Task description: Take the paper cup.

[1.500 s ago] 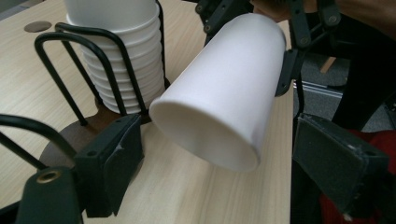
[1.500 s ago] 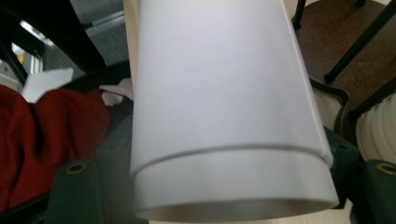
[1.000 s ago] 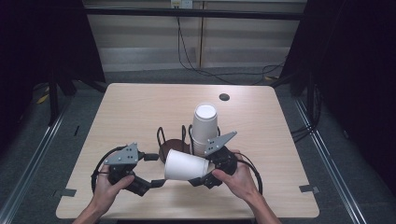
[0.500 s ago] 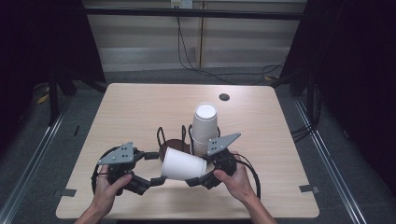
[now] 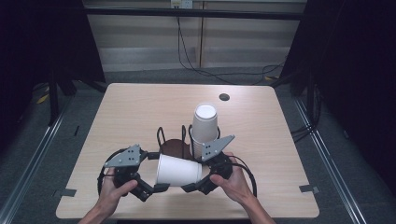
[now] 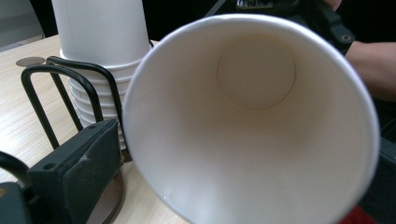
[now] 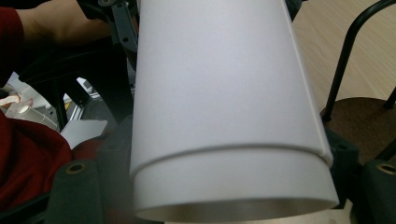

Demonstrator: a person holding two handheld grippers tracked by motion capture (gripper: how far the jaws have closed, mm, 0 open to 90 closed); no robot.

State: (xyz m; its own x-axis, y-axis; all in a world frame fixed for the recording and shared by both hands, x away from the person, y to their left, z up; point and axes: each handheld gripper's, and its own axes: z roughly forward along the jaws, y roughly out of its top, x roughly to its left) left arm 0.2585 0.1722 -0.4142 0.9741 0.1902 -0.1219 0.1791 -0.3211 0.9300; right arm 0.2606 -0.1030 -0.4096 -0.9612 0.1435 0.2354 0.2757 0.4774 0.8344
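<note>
Since the earlier frame my left claw (image 5: 156, 179) has just been opening off the paper cup (image 5: 179, 171), and now stands wide at the cup's mouth. My right claw (image 5: 198, 183) grips the cup's base end, holding it sideways just in front of the wire rack (image 5: 164, 136). One cup is free of the stack (image 5: 204, 127); I judge setting it down remains.

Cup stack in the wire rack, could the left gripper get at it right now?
Probably not directly. The left gripper has just been opening its jaws around the mouth of the paper cup, which the right gripper holds sideways; that cup lies between it and the cup stack.
</note>
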